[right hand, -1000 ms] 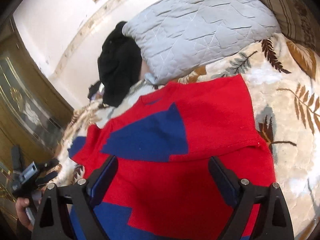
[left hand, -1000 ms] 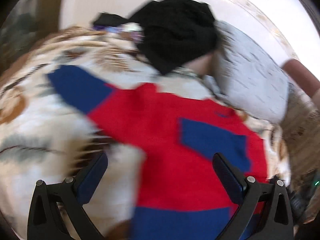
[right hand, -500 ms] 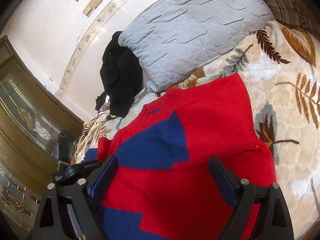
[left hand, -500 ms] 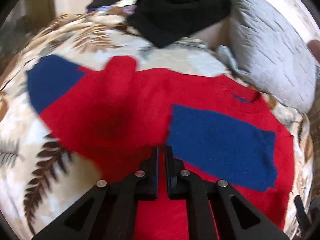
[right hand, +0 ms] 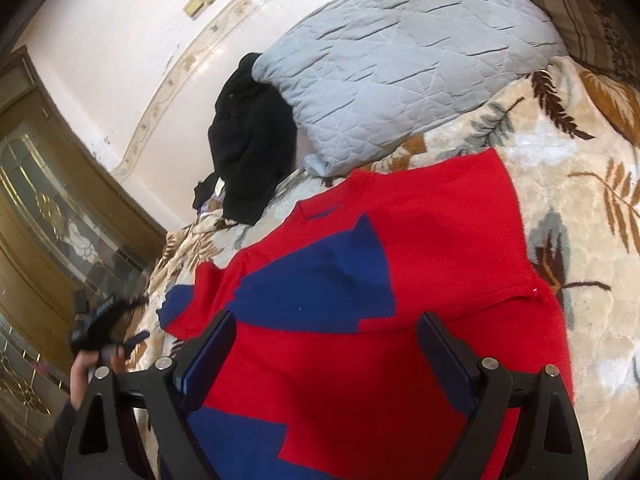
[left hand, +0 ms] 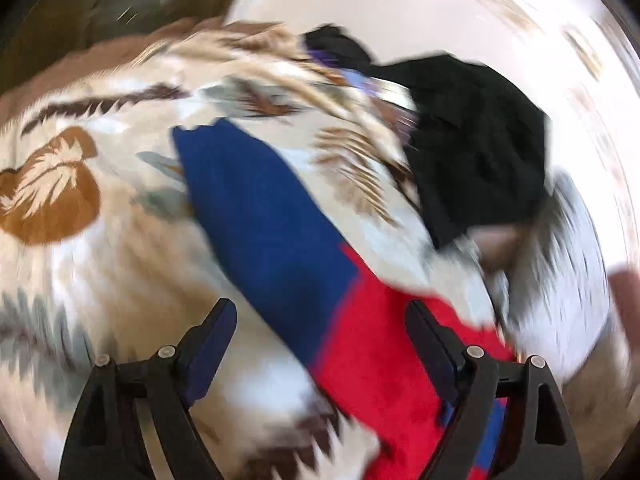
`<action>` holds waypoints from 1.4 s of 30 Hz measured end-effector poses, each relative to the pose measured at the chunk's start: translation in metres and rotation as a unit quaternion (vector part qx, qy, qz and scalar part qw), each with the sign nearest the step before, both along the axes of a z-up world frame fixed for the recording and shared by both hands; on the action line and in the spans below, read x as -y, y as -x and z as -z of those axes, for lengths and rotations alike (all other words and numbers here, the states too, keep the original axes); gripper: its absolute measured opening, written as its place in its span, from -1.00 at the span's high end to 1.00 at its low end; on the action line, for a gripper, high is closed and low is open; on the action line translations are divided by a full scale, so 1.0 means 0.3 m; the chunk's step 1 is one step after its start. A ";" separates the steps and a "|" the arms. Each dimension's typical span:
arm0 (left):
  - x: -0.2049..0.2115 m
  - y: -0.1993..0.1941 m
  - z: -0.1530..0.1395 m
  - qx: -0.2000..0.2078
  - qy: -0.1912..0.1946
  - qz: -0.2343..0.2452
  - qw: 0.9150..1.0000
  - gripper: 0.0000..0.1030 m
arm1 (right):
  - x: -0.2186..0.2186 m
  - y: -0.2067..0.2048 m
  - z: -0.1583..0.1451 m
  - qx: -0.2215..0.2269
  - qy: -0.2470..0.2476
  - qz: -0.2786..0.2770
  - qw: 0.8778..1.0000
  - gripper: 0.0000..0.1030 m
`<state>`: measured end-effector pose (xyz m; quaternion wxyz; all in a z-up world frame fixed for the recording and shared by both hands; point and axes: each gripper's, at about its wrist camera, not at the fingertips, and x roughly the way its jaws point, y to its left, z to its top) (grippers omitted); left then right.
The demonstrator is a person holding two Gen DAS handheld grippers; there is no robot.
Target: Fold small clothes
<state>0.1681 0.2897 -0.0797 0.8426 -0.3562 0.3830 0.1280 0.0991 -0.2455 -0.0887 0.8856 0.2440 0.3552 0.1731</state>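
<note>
I see both tools spread wide, holding nothing: my left gripper [left hand: 320, 344] over the sweater's [right hand: 400, 280] blue sleeve [left hand: 260, 208], my right gripper [right hand: 326, 352] above its body, mid-blanket [right hand: 580, 240]

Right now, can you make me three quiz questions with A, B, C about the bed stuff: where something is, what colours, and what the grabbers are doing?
1. Where is the black garment?
A. against the grey pillow
B. on top of the sweater
C. between the left gripper's fingers

2. What colours is the sweater?
A. green and white
B. red and blue
C. all black

3. How are the left gripper and right gripper?
A. both shut on cloth
B. only the left is shut
C. both open

Answers: 1 A, the black cloth leans on the pillow's end. 2 B, red knit with blue patches. 3 C, each pair of fingers stands wide apart, clamping nothing.
</note>
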 end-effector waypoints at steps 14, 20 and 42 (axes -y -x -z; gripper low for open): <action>-0.193 -0.212 0.144 -0.099 -0.035 -0.064 0.992 0.79 | -0.042 -0.044 0.054 -0.026 0.013 -0.013 0.999 -0.82; 0.012 -0.185 -0.098 -0.044 -0.150 -0.019 0.988 0.82 | 0.015 -0.018 0.016 -0.010 -0.001 0.014 1.000 -0.82; 1.002 0.029 -0.090 0.009 -0.204 0.328 0.922 -0.26 | 0.257 0.018 -0.001 -0.011 -0.103 0.121 0.987 -0.83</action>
